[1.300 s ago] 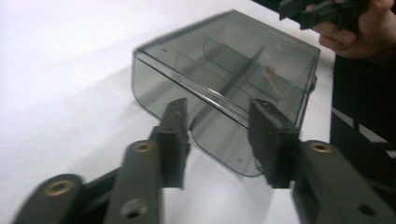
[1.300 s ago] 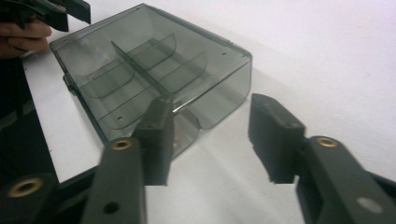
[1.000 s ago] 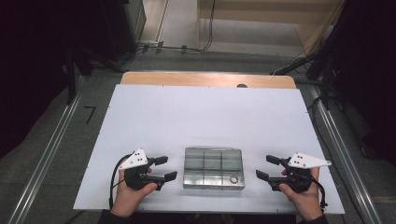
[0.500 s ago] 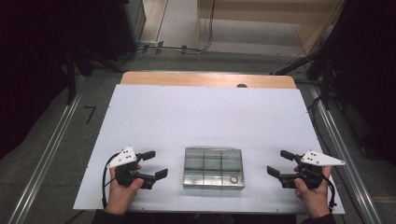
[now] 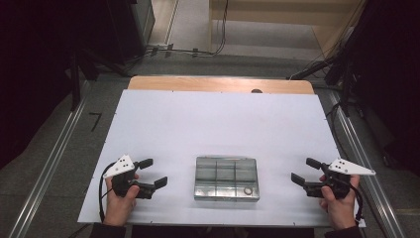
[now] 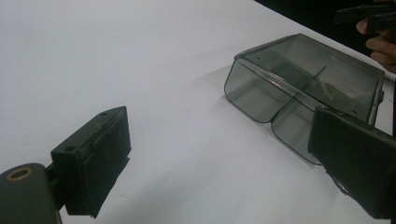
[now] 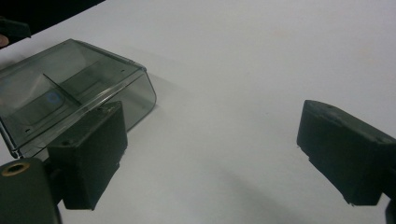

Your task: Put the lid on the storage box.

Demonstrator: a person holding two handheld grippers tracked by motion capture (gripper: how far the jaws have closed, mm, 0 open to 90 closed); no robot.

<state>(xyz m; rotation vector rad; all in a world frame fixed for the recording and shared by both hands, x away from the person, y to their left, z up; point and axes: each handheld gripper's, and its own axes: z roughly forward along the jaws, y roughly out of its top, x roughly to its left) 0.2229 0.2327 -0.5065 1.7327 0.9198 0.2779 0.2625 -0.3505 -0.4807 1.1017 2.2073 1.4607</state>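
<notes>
Clear box (image 5: 227, 178) sits on white surface (image 5: 218, 124) between my grippers. Left gripper (image 5: 153, 174), right gripper (image 5: 305, 171): jaws just opened wide, nothing between them, both apart from box.

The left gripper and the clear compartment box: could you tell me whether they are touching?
Apart. The high view shows bare white table between the left gripper and the clear compartment box.
</notes>
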